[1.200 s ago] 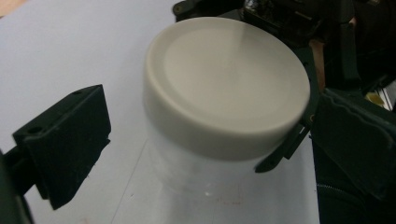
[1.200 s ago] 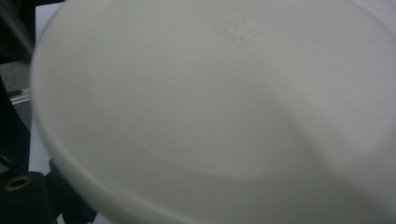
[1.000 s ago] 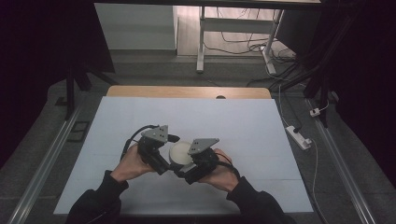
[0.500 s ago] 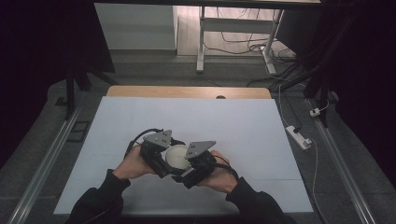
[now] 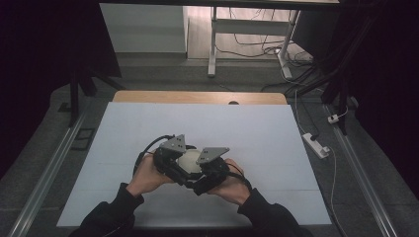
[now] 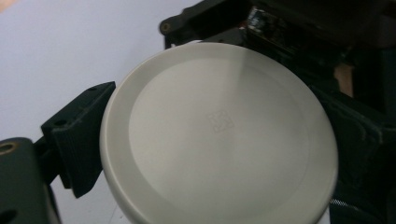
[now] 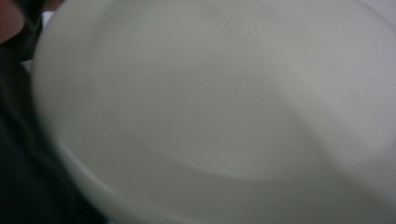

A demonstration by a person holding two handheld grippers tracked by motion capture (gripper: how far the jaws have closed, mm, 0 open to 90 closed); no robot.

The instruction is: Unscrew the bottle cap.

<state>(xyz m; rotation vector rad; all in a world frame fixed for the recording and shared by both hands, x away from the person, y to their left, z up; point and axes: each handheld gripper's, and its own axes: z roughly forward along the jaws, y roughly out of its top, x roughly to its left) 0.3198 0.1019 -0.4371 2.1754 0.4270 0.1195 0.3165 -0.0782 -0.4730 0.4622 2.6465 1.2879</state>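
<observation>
Closely between both grippers' fingers (image 6: 77,140), white dish (image 6: 219,135).

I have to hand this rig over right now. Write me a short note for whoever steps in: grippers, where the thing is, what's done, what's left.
Left gripper: at the left edge of the round off-white plastic lid; one black jaw beside its rim in the left gripper view; a firm clamp cannot be confirmed.
Right gripper: pressed in from the lid's right; its jaws are hidden, grip unclear.
Lid: between both grippers near the front middle of the pale blue table mat, flat face with a small embossed mark towards the cameras.
Done: both grippers brought to the lid.
Left: probably confirm the hold before moving it.
</observation>
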